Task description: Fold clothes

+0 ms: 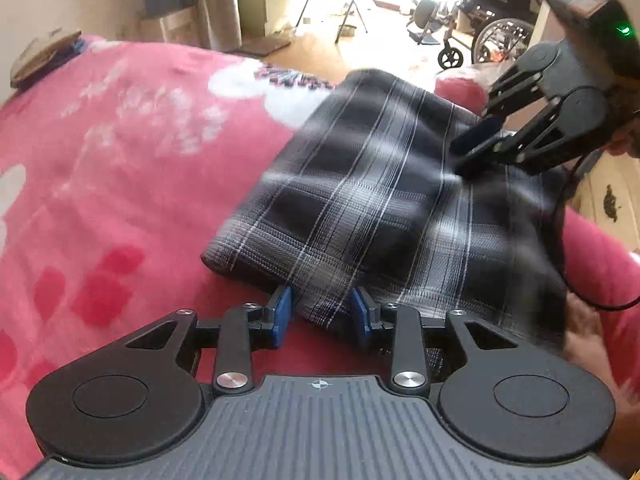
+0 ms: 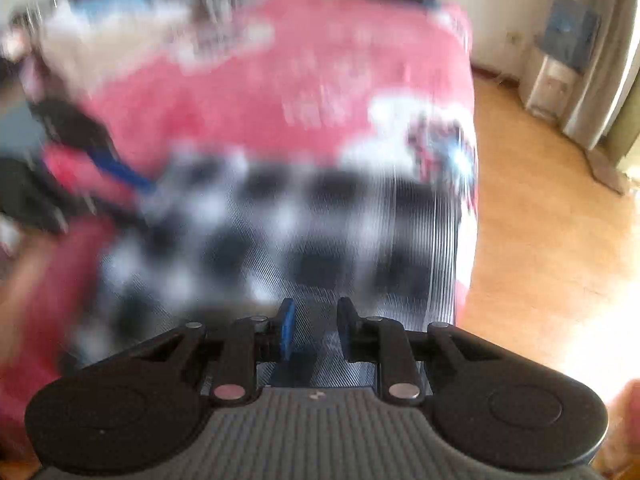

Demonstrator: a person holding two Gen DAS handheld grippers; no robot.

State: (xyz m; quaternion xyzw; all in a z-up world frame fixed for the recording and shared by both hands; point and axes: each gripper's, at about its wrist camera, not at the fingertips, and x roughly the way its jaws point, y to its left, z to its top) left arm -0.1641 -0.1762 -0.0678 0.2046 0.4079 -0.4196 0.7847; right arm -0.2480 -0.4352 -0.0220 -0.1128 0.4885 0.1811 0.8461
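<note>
A black, grey and white plaid garment lies partly folded on a pink patterned bed blanket. My left gripper is shut on its near edge, the cloth filling the gap between the blue pads. My right gripper comes in from the upper right and holds the garment's far right side, which is raised. In the right wrist view everything is motion-blurred. There the plaid garment runs between the fingers of my right gripper, and the left gripper's blue pad shows at the cloth's left edge.
A hand and a black cable are at the right. Beyond the bed are a wood floor, a wheelchair, folding table legs and a water dispenser. A blurred pile sits on the bed's far corner.
</note>
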